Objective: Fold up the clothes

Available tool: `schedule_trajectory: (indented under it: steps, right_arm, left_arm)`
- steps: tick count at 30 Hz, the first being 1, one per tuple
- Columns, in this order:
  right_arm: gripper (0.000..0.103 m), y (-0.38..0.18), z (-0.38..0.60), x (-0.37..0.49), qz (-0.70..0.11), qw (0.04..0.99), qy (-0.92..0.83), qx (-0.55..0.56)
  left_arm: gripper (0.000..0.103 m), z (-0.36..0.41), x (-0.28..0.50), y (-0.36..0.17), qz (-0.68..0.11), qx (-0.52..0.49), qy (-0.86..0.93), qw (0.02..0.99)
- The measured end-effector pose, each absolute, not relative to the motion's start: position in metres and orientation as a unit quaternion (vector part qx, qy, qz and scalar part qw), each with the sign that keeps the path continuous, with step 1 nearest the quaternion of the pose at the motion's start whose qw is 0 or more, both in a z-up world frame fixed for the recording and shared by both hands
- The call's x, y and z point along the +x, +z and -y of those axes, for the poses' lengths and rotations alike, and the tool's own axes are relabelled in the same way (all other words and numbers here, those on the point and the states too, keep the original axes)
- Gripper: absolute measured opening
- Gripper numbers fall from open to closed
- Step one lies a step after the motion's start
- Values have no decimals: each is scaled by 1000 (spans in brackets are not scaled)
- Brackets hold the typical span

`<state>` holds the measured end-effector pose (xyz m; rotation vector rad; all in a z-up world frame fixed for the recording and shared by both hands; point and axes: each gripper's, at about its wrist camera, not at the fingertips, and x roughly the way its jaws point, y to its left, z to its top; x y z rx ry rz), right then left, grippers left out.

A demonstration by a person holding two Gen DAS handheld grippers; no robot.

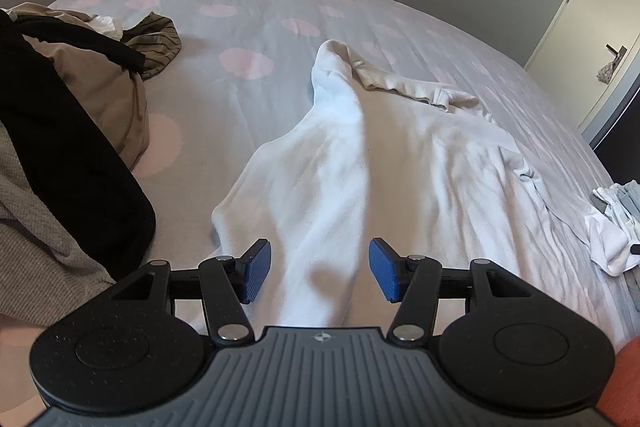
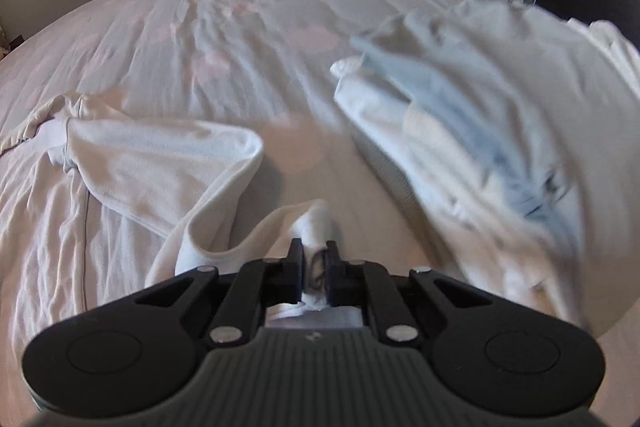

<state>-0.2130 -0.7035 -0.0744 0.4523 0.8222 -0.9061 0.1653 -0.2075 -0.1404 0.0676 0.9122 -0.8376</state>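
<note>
Two grippers work over a wide bed (image 1: 248, 39) with a pale spotted cover, and the biggest thing on it is a white long-sleeved top (image 1: 400, 163), spread out in the middle and running lengthwise away from the near edge toward the far wall, its neck end farthest off and its hem end closest. On the left side of the bed sits a heap of unfolded clothes (image 1: 72, 131) in black, tan and grey, well apart from the top; on the right lies a smaller pile of white and pale blue laundry (image 2: 492, 131), blurred in the right view. The left gripper (image 1: 319, 270) hovers just above the near part of the top with its blue pads (image 1: 256, 273) spread wide and nothing between them. The right gripper (image 2: 313, 269) is clamped narrow on a bunched bit of white fabric, which looks like the end of the sleeve (image 2: 224, 203) that bends back across the body of the top. I judge the right hand is the one placed to carry that sleeve inward across the top's long axis, while the left, nearer the hem, could pin or take the lower edge.
</note>
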Motion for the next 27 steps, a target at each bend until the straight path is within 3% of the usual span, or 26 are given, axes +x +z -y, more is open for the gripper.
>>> schedule_trajectory:
  steps: [7, 13, 25, 27]
  right_arm:
    - [11, 13, 720, -257, -331, 793, -484, 165]
    - [11, 44, 736, -288, -307, 774, -531, 156]
    - [13, -24, 753, -318, -342, 740, -546, 194]
    - [19, -30, 754, -317, -344, 738, -547, 198]
  left_arm:
    - [52, 205, 164, -136, -422, 21, -396, 815]
    - [52, 203, 166, -137, -423, 19, -394, 816]
    - [52, 205, 166, -139, -427, 31, -389, 815]
    - [52, 203, 167, -140, -429, 28, -386, 816]
